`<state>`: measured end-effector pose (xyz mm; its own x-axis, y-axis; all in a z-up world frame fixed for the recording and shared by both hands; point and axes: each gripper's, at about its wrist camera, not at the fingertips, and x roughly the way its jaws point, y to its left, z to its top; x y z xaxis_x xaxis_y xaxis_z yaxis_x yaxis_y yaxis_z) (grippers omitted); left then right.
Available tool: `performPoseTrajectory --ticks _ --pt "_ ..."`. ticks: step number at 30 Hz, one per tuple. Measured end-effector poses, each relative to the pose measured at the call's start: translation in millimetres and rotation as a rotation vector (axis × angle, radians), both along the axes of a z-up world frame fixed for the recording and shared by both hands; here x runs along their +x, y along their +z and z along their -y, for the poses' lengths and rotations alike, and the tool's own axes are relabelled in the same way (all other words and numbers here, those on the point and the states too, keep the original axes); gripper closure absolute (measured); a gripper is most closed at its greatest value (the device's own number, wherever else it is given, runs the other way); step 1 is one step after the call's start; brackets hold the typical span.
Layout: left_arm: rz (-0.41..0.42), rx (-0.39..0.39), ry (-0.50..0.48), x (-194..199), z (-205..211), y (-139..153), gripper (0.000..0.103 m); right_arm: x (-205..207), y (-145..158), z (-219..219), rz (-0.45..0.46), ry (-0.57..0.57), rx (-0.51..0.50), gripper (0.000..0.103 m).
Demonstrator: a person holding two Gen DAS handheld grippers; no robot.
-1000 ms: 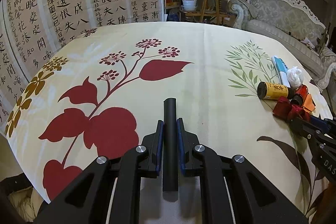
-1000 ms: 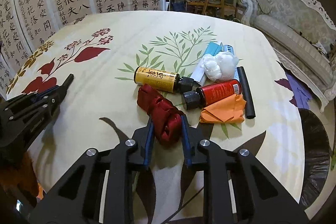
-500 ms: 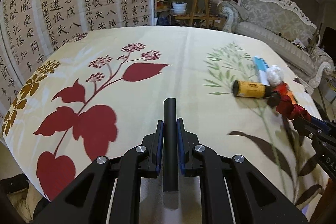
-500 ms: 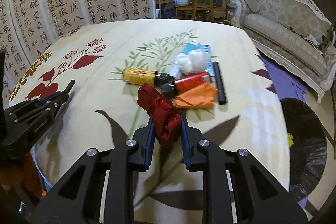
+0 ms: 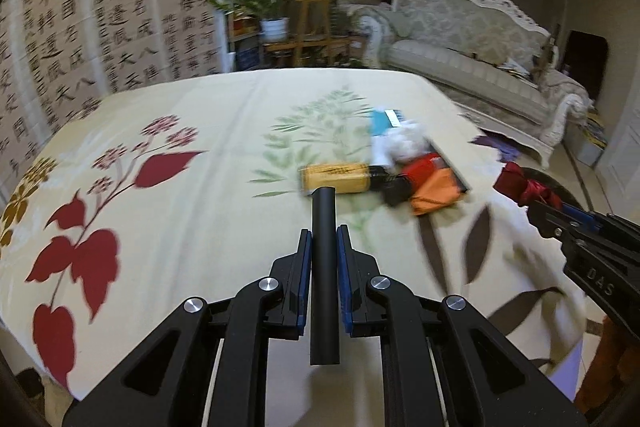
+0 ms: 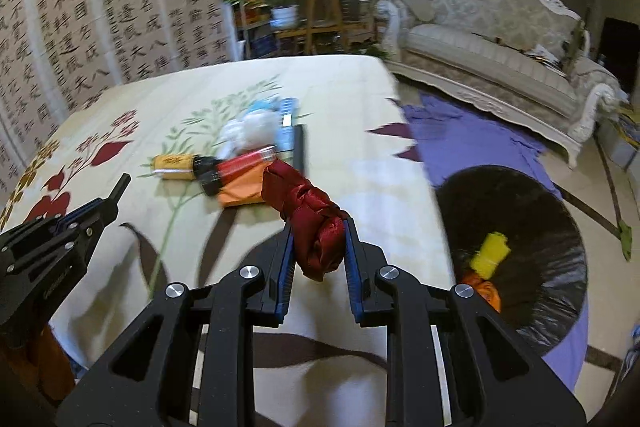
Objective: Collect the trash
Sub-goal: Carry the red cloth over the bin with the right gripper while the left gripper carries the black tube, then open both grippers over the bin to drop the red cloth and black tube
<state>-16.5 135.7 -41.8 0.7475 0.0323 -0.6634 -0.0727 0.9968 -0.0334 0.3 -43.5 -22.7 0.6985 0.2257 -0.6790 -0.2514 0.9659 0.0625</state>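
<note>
In the left wrist view, the left claw is pinching a black tube between its blue pads, the tube lying lengthwise along the fingers and poking out past both ends of the grip, so the jaws are standing almost pressed together around it. Ahead of that claw, on the flowered worktop, the rest of the trash is lying in a loose heap: a yellow bottle on its side with its long axis running across the view, an orange wrapper touching it on the right, and a white wad behind them. At the right edge the right claw is carrying a red cloth bundle out past the worktop's corner. In the right wrist view, the right claw is squeezing that red cloth bundle near its lower end, the jaws narrowly parted by the fabric and the bundle's free end slanting up and left. The black trash bag is lying open on the floor to the lower right of this claw, with a yellow item already inside, so the right hand appears the nearer to the drop, while the left claw is trailing at the far left over the worktop.
</note>
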Motion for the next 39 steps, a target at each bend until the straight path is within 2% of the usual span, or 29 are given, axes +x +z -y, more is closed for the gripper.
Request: performPoseTrajectory --ticks 12,18,27,39 --pt "0.075 -0.007 -0.196 24 84 21 0.090 7 2 73 0.032 -0.194 -0.003 0.081" --pt "0.096 -0.005 -0.265 38 122 24 0.090 9 1 104 0.052 -0.273 -0.025 0.081" --pt "0.099 0.017 -0.337 56 165 18 0.090 22 -6 141 0.050 -0.349 -0.007 0.081" --pt "0.087 0.049 -0.389 86 211 11 0.090 44 -19 175 0.032 -0.394 0.022 0.081"
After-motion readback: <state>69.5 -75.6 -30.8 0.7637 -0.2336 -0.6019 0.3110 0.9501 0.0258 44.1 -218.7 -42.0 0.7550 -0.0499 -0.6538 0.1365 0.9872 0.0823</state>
